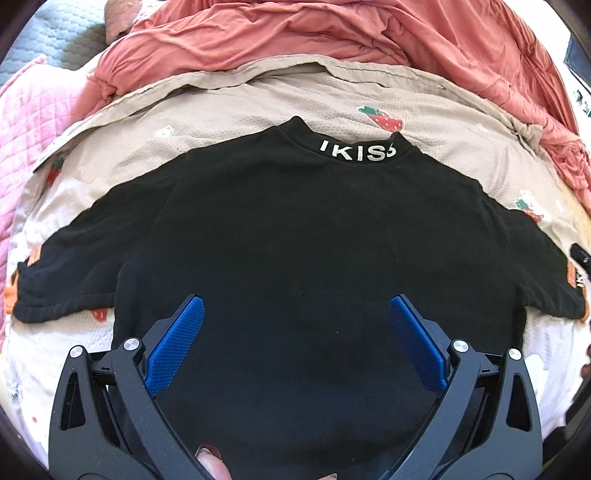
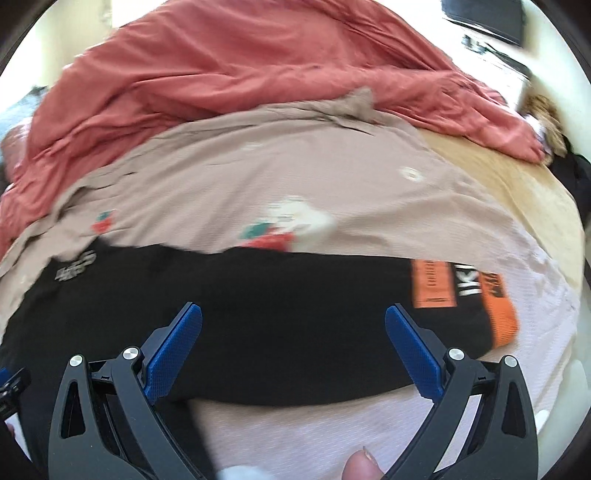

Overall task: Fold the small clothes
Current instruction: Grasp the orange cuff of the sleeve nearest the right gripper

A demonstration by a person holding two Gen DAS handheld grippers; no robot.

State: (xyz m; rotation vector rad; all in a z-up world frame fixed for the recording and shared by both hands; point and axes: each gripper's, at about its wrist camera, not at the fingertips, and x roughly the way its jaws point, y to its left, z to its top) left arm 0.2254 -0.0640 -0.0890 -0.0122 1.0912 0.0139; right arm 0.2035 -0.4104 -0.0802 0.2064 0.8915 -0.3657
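A small black T-shirt (image 1: 295,229) lies flat on a beige strawberry-print sheet (image 1: 229,107), collar with white letters at the far side, both sleeves spread out. My left gripper (image 1: 295,306) hovers open over the shirt's lower body, blue pads (image 1: 177,343) wide apart with nothing between them. In the right wrist view, which is blurred, the shirt's right sleeve (image 2: 295,314) stretches across, ending in an orange patch (image 2: 465,291). My right gripper (image 2: 293,314) is open above that sleeve, holding nothing.
A crumpled salmon-red blanket (image 1: 314,33) is heaped at the far side of the bed. A pink quilted cover (image 1: 33,122) lies at the left. A yellowish bare mattress area (image 2: 517,192) lies to the right. A person's fingertips show at both lower edges.
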